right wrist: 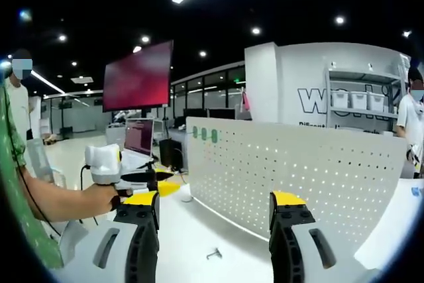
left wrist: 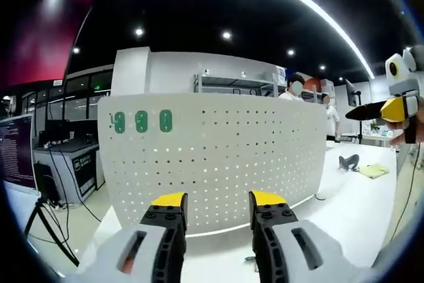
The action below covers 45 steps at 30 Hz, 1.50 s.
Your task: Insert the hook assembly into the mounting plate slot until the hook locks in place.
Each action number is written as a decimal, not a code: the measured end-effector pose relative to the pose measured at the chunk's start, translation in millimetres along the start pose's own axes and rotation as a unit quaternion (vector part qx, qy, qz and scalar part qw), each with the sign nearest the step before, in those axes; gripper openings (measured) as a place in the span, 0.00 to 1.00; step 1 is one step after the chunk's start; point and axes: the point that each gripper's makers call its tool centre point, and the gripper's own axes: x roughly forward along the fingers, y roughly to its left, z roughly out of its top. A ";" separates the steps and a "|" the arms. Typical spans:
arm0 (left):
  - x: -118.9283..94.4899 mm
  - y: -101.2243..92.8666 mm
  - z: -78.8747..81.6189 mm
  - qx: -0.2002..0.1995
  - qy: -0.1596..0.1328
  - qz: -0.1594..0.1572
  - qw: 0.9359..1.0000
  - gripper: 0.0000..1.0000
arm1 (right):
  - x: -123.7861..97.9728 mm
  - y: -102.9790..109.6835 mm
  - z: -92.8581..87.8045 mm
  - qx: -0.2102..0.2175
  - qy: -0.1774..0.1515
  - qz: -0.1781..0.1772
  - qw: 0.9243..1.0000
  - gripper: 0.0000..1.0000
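Yellow-tipped jaws of the left hand-held gripper (left wrist: 216,202) stand apart, holding nothing; the right hand-held gripper (right wrist: 215,200) gapes wider, also empty. Just beyond stands the white pegboard (left wrist: 218,164) upright on the white desk (left wrist: 358,210), three green tags (left wrist: 141,121) at its upper corner. A small metal hook (right wrist: 213,254) lies on the desk before it. Around is an office with monitors, shelves and people; hook details are too small to make out.
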 end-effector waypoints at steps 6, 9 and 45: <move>-11.3 -8.9 -13.5 -0.005 0.014 -0.006 1.000 0.38 | -0.8 2.7 -6.1 0.004 0.004 0.002 1.000 0.68; -15.9 -13.2 -19.7 -0.009 0.017 -0.008 1.000 0.38 | -0.9 3.5 -8.6 0.006 0.006 0.003 1.000 0.68; -33.1 -35.8 -72.4 -0.015 0.065 -0.031 0.997 0.36 | 9.1 -4.5 -75.0 0.035 0.072 0.006 0.997 0.65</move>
